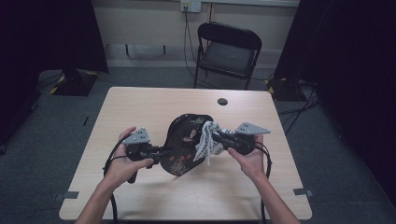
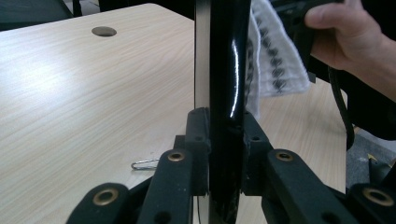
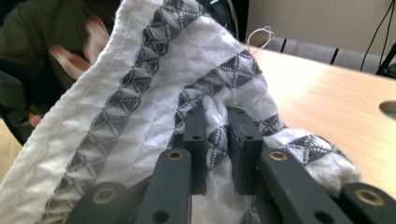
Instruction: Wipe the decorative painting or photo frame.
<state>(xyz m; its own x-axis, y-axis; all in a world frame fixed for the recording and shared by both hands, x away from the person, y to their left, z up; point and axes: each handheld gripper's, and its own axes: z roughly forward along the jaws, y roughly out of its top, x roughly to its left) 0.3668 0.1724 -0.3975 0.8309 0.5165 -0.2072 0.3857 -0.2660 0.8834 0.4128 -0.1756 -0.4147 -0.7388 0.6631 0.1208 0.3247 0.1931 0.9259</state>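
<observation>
A black lacquered tray (image 1: 183,144) with a flower pattern is held tilted above the table (image 1: 140,107), near its middle. Its long axis runs from about 7 o'clock to 1 o'clock in the high view. The left gripper (image 1: 164,150) is clamped on the tray's edge at the 9 o'clock side; in the left gripper view the jaws are seen pressed on both faces of the tray (image 2: 224,93), which stands edge-on between them. The right gripper (image 1: 215,138) is closed on a bunched white cloth (image 1: 205,142) with a grey pattern, the fabric pinched between its jaws (image 3: 217,140). The cloth lies against the tray's upper face at about 3 o'clock from the tray's centre, so the right hand is the nearer one for wiping. A wipe would be judged to run along the tray's long axis, toward 7 o'clock. Nothing is carried on the tray. A small clip (image 2: 144,164) lies on the table near the left gripper.
</observation>
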